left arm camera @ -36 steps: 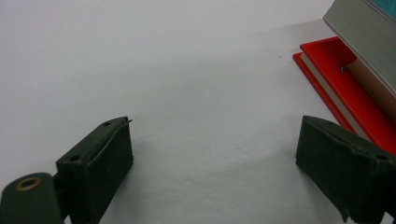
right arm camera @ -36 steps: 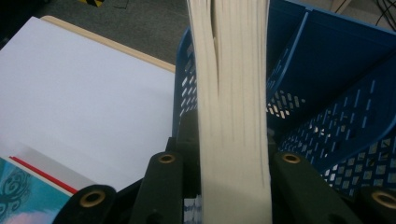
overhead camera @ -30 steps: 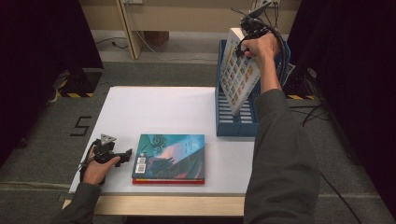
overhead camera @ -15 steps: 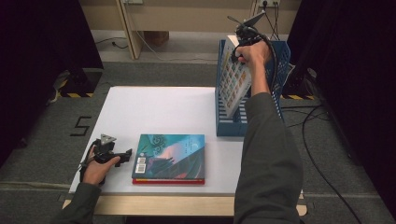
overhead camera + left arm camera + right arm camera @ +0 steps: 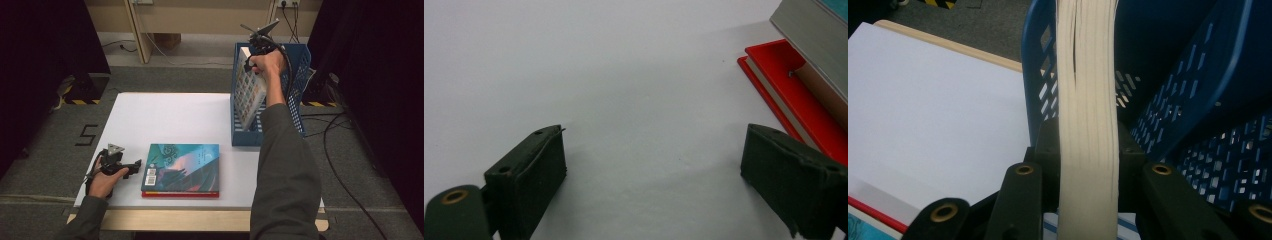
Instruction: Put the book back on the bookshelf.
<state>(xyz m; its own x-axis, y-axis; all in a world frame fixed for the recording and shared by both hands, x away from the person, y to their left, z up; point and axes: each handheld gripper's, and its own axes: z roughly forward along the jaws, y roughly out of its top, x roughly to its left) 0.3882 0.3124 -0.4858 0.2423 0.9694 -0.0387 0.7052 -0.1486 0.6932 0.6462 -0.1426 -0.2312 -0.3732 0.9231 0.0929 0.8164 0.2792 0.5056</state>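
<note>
The right gripper (image 5: pixel 254 56) is clamped on a book (image 5: pixel 248 92), its jaws pinching the page block from both sides near the top edge. The book hangs below it, tilted, with its lower part already inside the blue rack (image 5: pixel 298 75) at the table's far right corner. In the right gripper view the pages (image 5: pixel 1087 100) run straight up between the jaws, with the rack's perforated wall (image 5: pixel 1198 90) just to the right.

The left gripper (image 5: pixel 131 166) rests on the table (image 5: pixel 165 117) with its jaws wide apart and nothing between them; a teal book (image 5: pixel 182 166) on a red one (image 5: pixel 796 97) lies just beside its right jaw.

The risk I see is the tilt: if the book's bottom corner catches a rack divider, it could jam or tip the light rack. Held only by its pages, it might also slip or splay once the jaws loosen.
</note>
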